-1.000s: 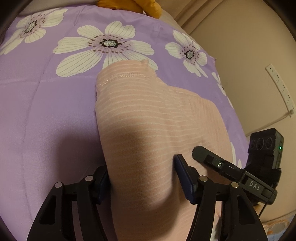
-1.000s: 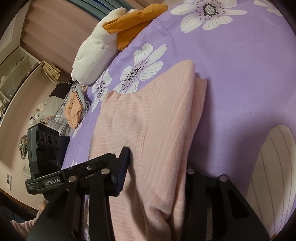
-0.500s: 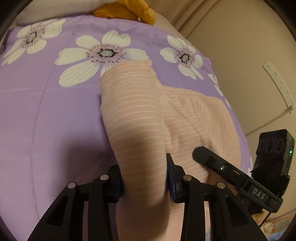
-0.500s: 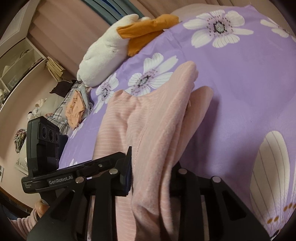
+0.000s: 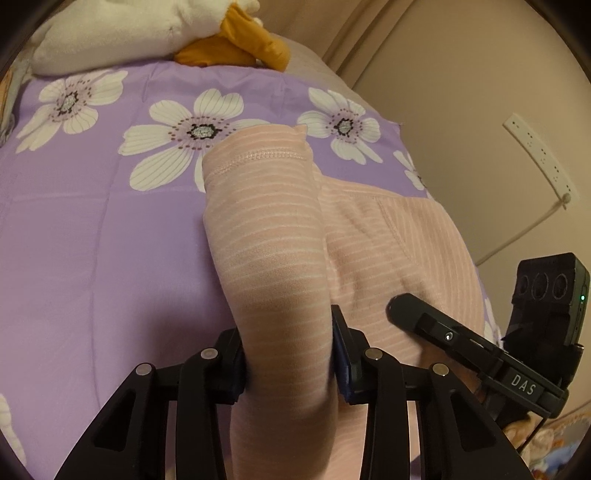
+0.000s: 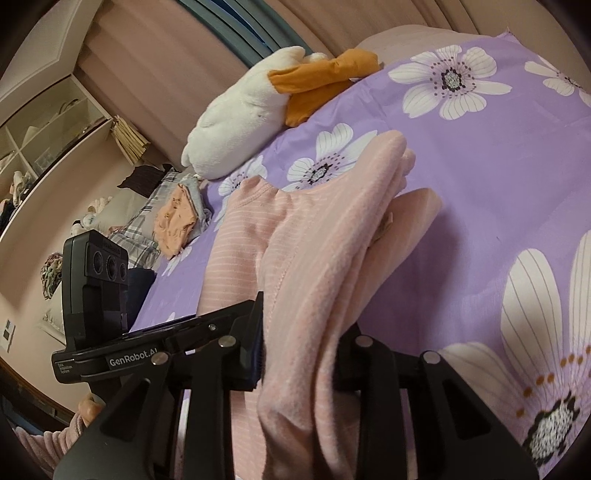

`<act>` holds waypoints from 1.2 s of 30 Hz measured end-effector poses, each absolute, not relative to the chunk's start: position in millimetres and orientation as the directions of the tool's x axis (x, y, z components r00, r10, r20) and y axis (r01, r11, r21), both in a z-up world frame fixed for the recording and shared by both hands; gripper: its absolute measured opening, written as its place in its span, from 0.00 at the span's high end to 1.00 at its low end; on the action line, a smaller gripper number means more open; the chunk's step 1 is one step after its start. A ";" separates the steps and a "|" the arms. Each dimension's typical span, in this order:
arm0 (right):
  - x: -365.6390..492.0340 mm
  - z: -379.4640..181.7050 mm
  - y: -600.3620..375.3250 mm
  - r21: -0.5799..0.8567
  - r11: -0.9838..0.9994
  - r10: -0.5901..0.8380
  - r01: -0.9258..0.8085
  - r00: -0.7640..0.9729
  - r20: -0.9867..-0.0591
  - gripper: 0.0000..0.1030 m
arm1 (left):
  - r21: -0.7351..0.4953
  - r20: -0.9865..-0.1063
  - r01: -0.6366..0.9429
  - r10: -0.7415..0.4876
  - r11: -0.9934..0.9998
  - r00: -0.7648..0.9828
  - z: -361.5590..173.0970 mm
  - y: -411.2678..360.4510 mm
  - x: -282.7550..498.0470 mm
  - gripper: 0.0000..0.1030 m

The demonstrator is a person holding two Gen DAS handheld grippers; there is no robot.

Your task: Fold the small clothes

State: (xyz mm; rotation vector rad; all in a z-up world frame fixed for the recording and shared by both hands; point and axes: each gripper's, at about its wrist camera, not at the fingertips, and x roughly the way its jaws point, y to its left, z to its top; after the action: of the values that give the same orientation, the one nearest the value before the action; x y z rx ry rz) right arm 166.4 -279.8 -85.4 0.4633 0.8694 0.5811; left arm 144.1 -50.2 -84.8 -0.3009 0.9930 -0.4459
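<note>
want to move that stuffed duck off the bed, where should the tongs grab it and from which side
Grip the white plush duck by its orange fabric bill, coming from the purple flowered bedspread side. The bill is thin and sticks out toward the bed; the body looks too bulky for the tongs.

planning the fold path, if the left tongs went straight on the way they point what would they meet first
Nothing ahead before the cloth they already grip: the left tongs are shut on the pink striped knit garment. Beyond its hem comes the purple flowered bedspread, then probably the white and orange plush toy; depth is unclear.
</note>
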 end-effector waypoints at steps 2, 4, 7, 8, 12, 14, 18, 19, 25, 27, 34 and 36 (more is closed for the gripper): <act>158.7 -80.6 -279.6 0.594 0.751 0.645 -0.288 0.512 -0.567 0.73 | -0.433 -0.734 0.229 -0.488 0.872 0.473 -80.8 -49.7 136.5 0.65; 152.0 -77.3 -279.1 0.593 0.750 0.647 -0.294 0.512 -0.565 0.73 | -0.426 -0.734 0.233 -0.485 0.874 0.475 -77.1 -49.2 128.6 0.65; 142.4 -72.3 -278.3 0.598 0.743 0.655 -0.300 0.509 -0.559 0.73 | -0.425 -0.734 0.231 -0.483 0.875 0.478 -74.6 -46.6 119.5 0.65; 139.3 -70.9 -277.8 0.598 0.742 0.656 -0.302 0.509 -0.557 0.73 | -0.425 -0.733 0.230 -0.482 0.876 0.480 -73.1 -45.3 115.1 0.65; 125.9 -65.5 -274.4 0.599 0.736 0.665 -0.315 0.503 -0.552 0.73 | -0.419 -0.732 0.225 -0.474 0.880 0.489 -68.3 -42.6 102.0 0.65; 120.7 -63.1 -273.0 0.600 0.733 0.669 -0.322 0.500 -0.550 0.73 | -0.419 -0.731 0.222 -0.472 0.880 0.493 -66.0 -40.3 95.0 0.65; 111.1 -57.3 -268.0 0.596 0.727 0.678 -0.340 0.493 -0.546 0.73 | -0.418 -0.728 0.211 -0.465 0.884 0.504 -60.3 -33.2 81.3 0.65; 108.0 -55.7 -266.1 0.595 0.725 0.681 -0.346 0.490 -0.545 0.73 | -0.417 -0.728 0.209 -0.463 0.885 0.507 -59.3 -32.2 78.3 0.65; 94.6 -46.3 -255.5 0.588 0.714 0.696 -0.379 0.477 -0.537 0.73 | -0.408 -0.721 0.198 -0.448 0.891 0.529 -50.0 -22.8 62.5 0.65; 90.2 -42.6 -251.0 0.585 0.710 0.701 -0.392 0.473 -0.534 0.73 | -0.402 -0.720 0.196 -0.441 0.894 0.536 -46.9 -19.0 57.9 0.65; 83.1 -35.3 -237.3 0.573 0.701 0.713 -0.425 0.456 -0.533 0.73 | -0.394 -0.715 0.178 -0.422 0.902 0.558 -40.7 -5.6 46.0 0.65; 82.1 -33.0 -232.4 0.568 0.697 0.716 -0.437 0.450 -0.533 0.73 | -0.394 -0.712 0.172 -0.418 0.903 0.564 -39.1 -1.0 43.7 0.65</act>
State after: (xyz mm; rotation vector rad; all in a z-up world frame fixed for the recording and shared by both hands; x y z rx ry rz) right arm 82.1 -232.4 -33.0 0.3761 0.8344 0.7338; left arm 43.7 -1.0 -39.1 -0.2951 0.9095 -0.3526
